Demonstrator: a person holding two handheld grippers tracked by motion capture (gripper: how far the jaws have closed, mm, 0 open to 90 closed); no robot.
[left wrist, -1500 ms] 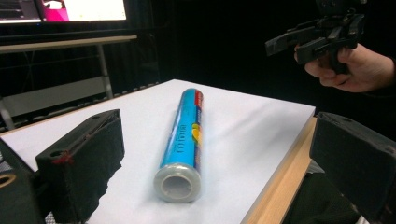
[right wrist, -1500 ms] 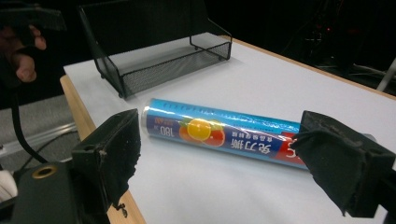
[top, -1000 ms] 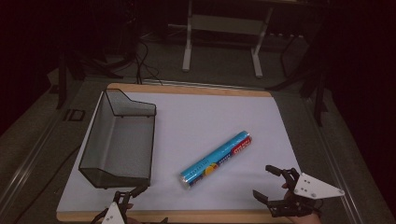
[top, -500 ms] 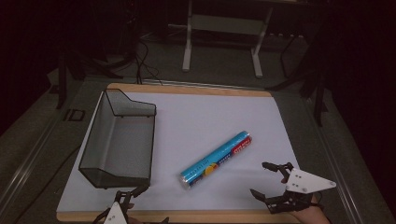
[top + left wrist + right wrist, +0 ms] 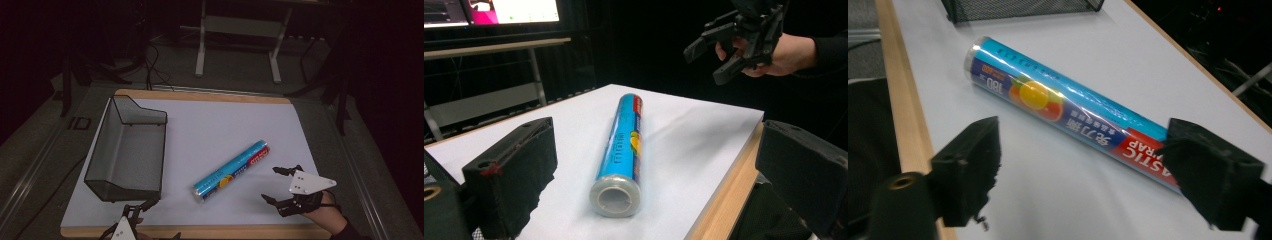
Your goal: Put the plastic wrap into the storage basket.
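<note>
Roll of plastic wrap [image 5: 231,171] lies diagonally on my white table [image 5: 210,125], just ahead of my right gripper [image 5: 281,186]. Its jaws, just been closing, gape empty, pads off the roll. My left gripper [image 5: 141,206] sits released near the roll's nearer end.

Blue plastic wrap roll [image 5: 1068,117] — red end band reads "STIC WRAP" (first letters hidden behind jaw). Near other end, "180" in white on blue. Chinese characters along middle, white on blue — too blurred to transcribe surely. Monitor text in left gripper view illegible.
</note>
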